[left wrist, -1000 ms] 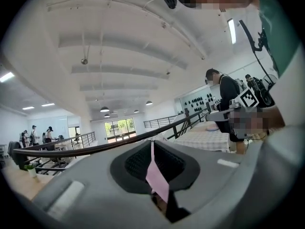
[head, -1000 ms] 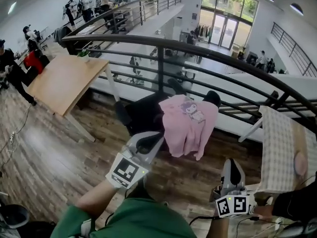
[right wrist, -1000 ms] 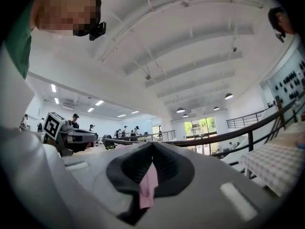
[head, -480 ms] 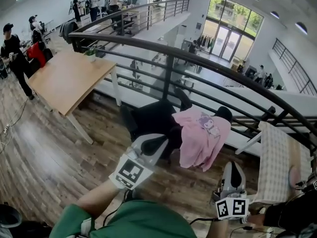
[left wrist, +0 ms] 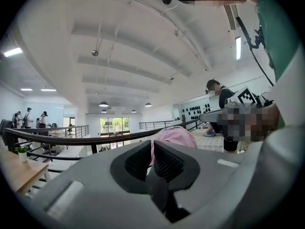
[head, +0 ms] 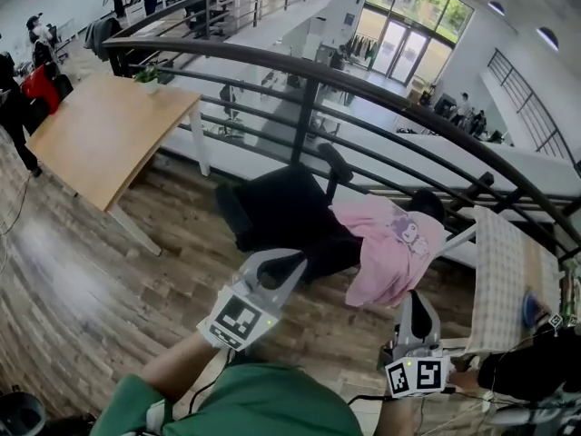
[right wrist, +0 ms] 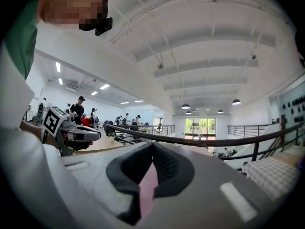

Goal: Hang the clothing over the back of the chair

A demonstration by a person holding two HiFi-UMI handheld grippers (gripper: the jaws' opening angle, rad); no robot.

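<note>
Left gripper (head: 283,263) clenched on nothing, smooth grey shell. Next the black padded chair (head: 277,212), with the soft pink top (head: 390,252) draped over its backrest, cartoon print showing, no lettering legible. Right gripper (head: 416,300) pinched closed, empty, near the hem.

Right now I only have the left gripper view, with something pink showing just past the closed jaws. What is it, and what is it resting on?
Observer: The head view shows a pink garment draped over the back of a black chair.
Operator: Is the left gripper touching it?
Observer: No. In the head view the left gripper is clear of the garment, off to its left.
Operator: And the right gripper's jaws?
Observer: In the right gripper view the right gripper has its pads together at the tips, with a pink sliver showing in the slit below them.
</note>
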